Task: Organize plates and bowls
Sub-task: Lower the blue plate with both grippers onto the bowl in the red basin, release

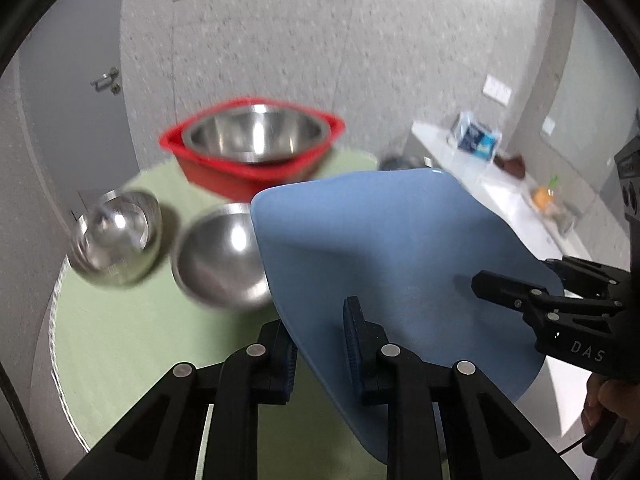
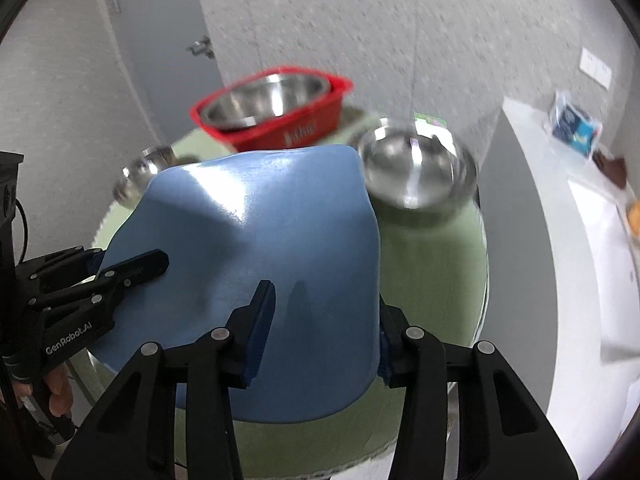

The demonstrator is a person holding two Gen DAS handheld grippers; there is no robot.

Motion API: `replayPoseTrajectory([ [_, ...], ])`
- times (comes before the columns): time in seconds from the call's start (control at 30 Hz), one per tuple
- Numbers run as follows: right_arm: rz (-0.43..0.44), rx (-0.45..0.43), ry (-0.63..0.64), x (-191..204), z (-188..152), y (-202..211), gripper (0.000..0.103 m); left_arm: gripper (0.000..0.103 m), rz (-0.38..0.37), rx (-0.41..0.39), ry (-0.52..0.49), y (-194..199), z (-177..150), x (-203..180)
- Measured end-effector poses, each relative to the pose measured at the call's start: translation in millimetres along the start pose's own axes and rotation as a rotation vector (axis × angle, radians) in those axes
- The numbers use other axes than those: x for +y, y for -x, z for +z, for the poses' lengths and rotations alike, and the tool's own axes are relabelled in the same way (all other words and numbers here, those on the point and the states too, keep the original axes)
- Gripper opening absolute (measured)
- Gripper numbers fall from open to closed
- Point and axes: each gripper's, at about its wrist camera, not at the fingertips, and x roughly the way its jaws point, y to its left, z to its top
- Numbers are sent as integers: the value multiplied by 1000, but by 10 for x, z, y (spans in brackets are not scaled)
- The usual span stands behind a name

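Our left gripper (image 1: 320,344) and right gripper (image 2: 320,332) both pinch the blue plate (image 1: 400,248), which hides part of a blurred steel bowl (image 1: 220,256).

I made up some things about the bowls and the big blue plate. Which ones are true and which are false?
1. Both grippers, left gripper and right gripper, grip the flat blue plate. True.
2. The red plastic basket is empty. False: a shiny steel bowl sits inside it.
3. The blue plate lies flat on the pale green round mat. False: it is tilted, held above it.
4. Other steel bowls sit on the green mat. True.
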Motion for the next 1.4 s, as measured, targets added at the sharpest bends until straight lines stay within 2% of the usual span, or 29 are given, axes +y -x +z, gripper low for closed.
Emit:
replayPoseTrajectory([
  [0.13, 14, -39, 51, 31, 379, -56, 44, 18, 17, -42, 40, -7, 319, 139],
  [0.33, 45, -61, 117, 70, 930, -370, 44, 18, 78, -91, 93, -167, 743, 344],
  [0.53, 74, -66, 177, 113, 1468, -755, 45, 18, 152, -110, 139, -537, 1110, 453],
  [0.67, 80, -54, 211, 195, 1764, -1049, 45, 18, 201, -86, 156, -873, 1294, 510],
  [0.87, 50, -14, 265, 303, 1942, -1441, 44, 18, 252, -14, 181, -1381, 1497, 544],
  [1.13, 43, 29, 289, 259, 2002, -1717, 45, 19, 264, 39, 190, -1821, 1817, 633],
  [1.3, 31, 45, 290, 254, 1998, -1793, 45, 19, 267, 41, 185, -1961, 1877, 695],
  [1.4, 22, 50, 293, 268, 1993, -1821, 45, 23, 276, 41, 179, -1997, 1879, 706],
])
